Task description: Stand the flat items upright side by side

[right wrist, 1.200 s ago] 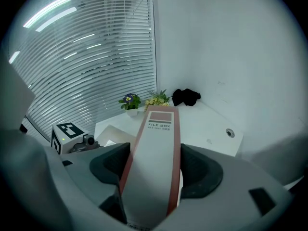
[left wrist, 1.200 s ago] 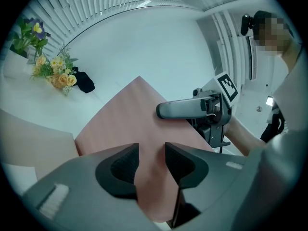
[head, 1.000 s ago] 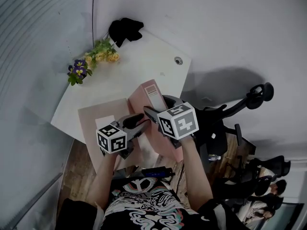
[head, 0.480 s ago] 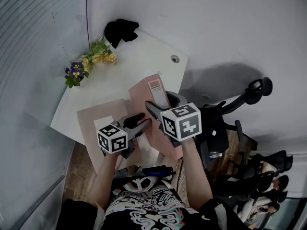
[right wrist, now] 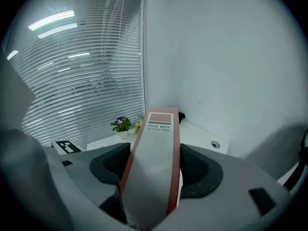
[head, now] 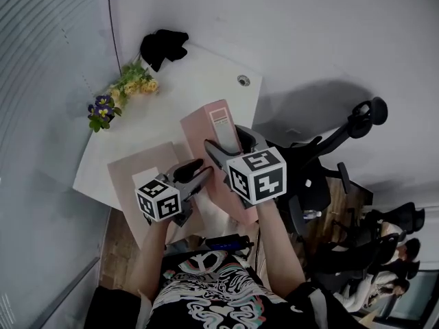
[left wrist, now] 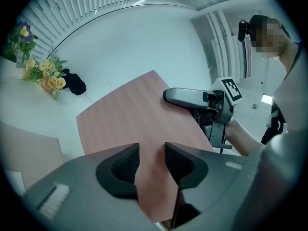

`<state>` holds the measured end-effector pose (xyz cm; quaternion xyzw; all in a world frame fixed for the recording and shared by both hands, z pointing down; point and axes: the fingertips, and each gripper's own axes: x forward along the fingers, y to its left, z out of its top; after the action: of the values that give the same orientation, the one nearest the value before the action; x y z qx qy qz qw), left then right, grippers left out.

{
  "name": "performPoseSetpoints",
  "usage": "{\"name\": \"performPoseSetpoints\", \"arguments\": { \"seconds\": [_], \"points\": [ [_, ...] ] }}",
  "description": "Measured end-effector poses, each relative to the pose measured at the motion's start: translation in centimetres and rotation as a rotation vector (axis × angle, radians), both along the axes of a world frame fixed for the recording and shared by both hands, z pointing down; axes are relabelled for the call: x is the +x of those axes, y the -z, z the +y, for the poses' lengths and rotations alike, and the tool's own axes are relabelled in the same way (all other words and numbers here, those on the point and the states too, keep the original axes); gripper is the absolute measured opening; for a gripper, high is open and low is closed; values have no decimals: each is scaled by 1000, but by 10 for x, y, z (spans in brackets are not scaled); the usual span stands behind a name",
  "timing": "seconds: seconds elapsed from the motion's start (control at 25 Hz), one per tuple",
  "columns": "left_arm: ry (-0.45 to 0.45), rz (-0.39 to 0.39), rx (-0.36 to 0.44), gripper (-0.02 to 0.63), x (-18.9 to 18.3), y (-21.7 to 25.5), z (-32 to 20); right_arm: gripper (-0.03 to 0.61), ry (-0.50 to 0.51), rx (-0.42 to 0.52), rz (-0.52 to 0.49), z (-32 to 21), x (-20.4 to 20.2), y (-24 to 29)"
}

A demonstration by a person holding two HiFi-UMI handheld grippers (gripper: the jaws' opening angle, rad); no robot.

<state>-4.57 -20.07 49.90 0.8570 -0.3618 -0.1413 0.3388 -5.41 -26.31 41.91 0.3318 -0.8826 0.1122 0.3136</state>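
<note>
While holding the tall, slim pink cardboard file box (head: 218,123) slanted over the near right part of the smooth white desk (head: 199,74), clamps it across the smooth greyish spine with the right gripper (right wrist: 154,150), dark ribbed pads pressed on both pink edges. Pinches the near edge of its matte pink broad face with the left gripper (left wrist: 151,150), jaws part closed on the board. Cannot tell whether the lower end touches the desk. Just left of it, flat on the desk, a second pink file box (head: 134,170). Toward the far corner, a bunch of yellow flowers (head: 136,84), a small purple bloom (head: 101,107) and a crumpled black lump (head: 163,44); near the far right edge, a round cable grommet (head: 243,80).
</note>
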Motion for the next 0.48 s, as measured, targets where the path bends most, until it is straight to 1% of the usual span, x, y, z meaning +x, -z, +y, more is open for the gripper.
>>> {"name": "performPoseSetpoints", "arguments": {
  "seconds": [0.32, 0.48],
  "points": [
    [11, -11, 15, 151, -1, 2, 0, 318, -27, 46, -36, 1, 3, 7],
    [22, -15, 22, 150, -1, 5, 0, 318, -44, 86, -68, 1, 5, 15]
  ]
}}
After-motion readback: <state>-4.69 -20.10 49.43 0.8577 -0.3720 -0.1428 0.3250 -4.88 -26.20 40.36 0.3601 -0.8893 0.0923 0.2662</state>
